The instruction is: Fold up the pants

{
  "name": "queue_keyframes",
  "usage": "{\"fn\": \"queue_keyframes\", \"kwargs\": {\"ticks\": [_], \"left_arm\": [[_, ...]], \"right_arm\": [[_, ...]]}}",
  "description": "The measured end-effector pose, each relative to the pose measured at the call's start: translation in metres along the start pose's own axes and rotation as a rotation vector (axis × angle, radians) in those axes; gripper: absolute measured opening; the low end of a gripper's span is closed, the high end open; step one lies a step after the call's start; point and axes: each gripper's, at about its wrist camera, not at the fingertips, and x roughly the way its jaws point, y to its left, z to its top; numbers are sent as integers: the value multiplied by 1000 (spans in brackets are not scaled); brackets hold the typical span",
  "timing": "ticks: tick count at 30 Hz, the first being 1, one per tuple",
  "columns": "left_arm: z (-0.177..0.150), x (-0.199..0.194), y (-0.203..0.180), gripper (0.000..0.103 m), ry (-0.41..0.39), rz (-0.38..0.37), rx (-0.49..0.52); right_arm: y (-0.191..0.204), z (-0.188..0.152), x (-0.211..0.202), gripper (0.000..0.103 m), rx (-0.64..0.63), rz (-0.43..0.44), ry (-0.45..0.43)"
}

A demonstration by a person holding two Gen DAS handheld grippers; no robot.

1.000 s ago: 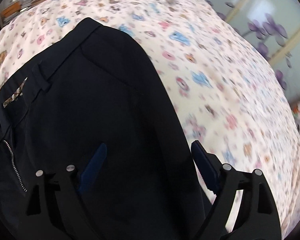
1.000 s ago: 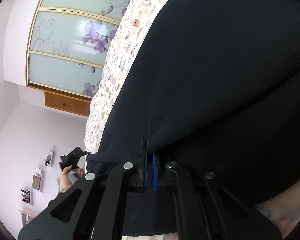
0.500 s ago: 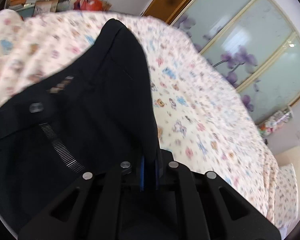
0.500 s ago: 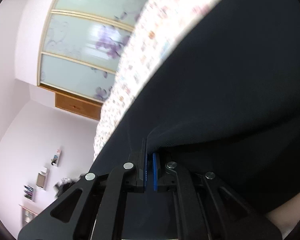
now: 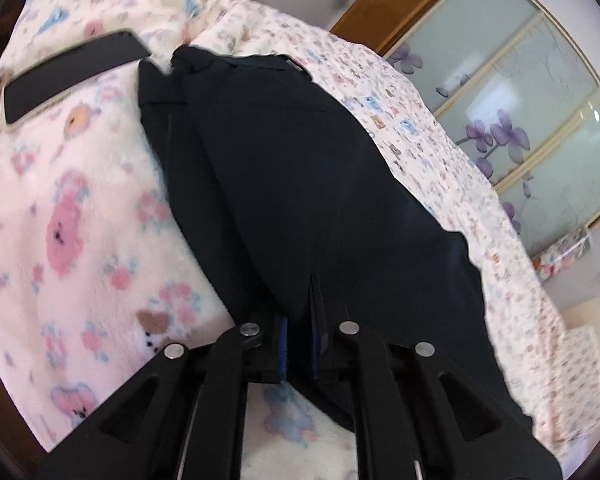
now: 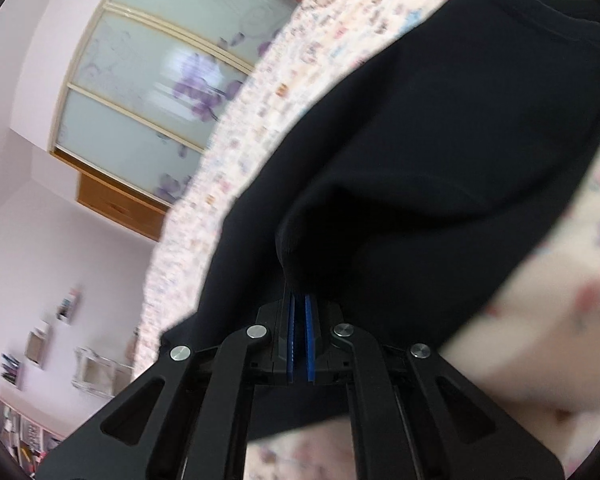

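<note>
The dark navy pants [image 5: 300, 184] lie on a bed, folded lengthwise so one half lies over the other, with the waistband at the far end. My left gripper [image 5: 300, 344] is shut on the near edge of the pants, the cloth pinched between its blue pads. In the right wrist view the pants [image 6: 440, 152] hang in a bunched fold. My right gripper [image 6: 299, 336] is shut on that fold and holds it above the bed.
The bed is covered by a cream blanket with pastel animal print [image 5: 80, 220]. A flat black device [image 5: 72, 68] lies on the blanket at the far left. A wardrobe with frosted sliding doors and purple flowers [image 5: 520, 120] stands beyond the bed, and wall shelves [image 6: 40, 344] show in the right view.
My left gripper went from open over the pants to shut on their edge, then carried it across so the pants fold lengthwise. My right gripper stayed shut and lifted its fold along.
</note>
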Motion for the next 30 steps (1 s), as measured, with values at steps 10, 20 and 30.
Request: {"fn": "queue_keyframes", "kwargs": {"ticks": [10, 20, 30], "left_arm": [[-39, -62, -46, 91, -205, -37, 160], [-125, -55, -129, 98, -267, -93, 680], [-127, -47, -128, 101, -226, -105, 682]], "right_arm": [[-8, 10, -62, 54, -21, 15, 85], [-56, 112, -130, 52, -14, -201, -141], [-78, 111, -83, 44, -118, -359, 46]]}}
